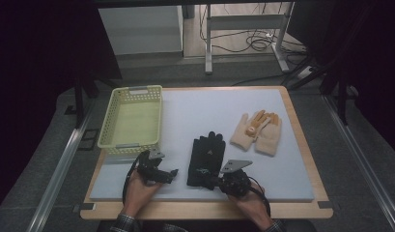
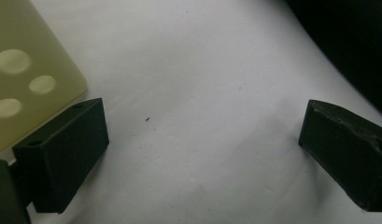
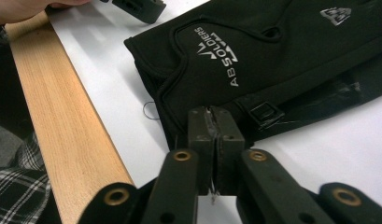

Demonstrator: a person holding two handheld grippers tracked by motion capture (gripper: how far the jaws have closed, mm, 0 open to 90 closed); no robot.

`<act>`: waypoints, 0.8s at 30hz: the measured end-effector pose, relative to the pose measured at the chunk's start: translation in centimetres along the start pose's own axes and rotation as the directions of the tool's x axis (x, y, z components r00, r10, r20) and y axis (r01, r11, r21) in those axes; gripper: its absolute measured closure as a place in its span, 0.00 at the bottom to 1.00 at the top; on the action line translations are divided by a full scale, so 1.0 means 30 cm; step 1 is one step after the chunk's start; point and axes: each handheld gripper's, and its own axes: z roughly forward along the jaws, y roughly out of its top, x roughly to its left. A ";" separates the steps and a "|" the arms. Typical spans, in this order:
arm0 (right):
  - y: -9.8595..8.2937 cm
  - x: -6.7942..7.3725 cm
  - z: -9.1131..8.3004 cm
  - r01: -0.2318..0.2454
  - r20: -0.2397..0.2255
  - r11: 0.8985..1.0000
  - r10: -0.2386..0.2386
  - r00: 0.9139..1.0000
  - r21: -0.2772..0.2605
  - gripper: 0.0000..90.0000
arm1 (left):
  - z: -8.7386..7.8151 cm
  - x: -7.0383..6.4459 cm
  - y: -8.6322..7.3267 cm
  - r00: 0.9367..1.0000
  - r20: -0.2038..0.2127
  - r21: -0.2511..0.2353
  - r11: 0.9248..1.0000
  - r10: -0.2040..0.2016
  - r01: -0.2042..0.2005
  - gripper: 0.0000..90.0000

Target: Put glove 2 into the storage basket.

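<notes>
Right now the right gripper (image 3: pixel 215 128) pinches the black glove's (image 1: pixel 206 154) cuff near the table's (image 1: pixel 301 145) front edge; the left gripper (image 2: pixel 202 140) rests with jaws apart beside the basket (image 1: pixel 132 121).

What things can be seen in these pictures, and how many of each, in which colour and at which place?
perforated plastic basket: one, pale yellow-green, far left part of the mat.
black fabric gloves: one stacked pair as far as I can tell, black with white print, middle of the mat near the front edge.
knitted gloves: one pair, beige with orange fingertips, right of the black ones, lying side by side.
foam mat: one, white, covering the table top.
wooden table: one, light wood, under the mat.
left gripper: one, black, fingers wide open over bare mat, between basket and black gloves.
right gripper: one, black, fingers closed at the cuff edge of the black gloves.
</notes>
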 end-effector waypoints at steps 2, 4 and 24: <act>0.003 -0.015 -0.026 0.000 0.012 1.000 0.000 1.000 -0.013 0.91 | 0.000 0.000 0.000 1.000 0.000 0.000 1.000 0.000 0.000 0.02; 0.010 -0.058 -0.061 -0.006 0.049 0.999 0.008 0.999 -0.032 0.90 | 0.000 0.000 0.000 1.000 0.000 0.000 1.000 0.000 0.000 0.02; 0.235 -0.350 0.166 -0.095 0.199 0.995 0.100 0.975 -0.035 0.58 | 0.000 0.000 0.000 1.000 0.000 -0.001 1.000 -0.003 0.003 0.02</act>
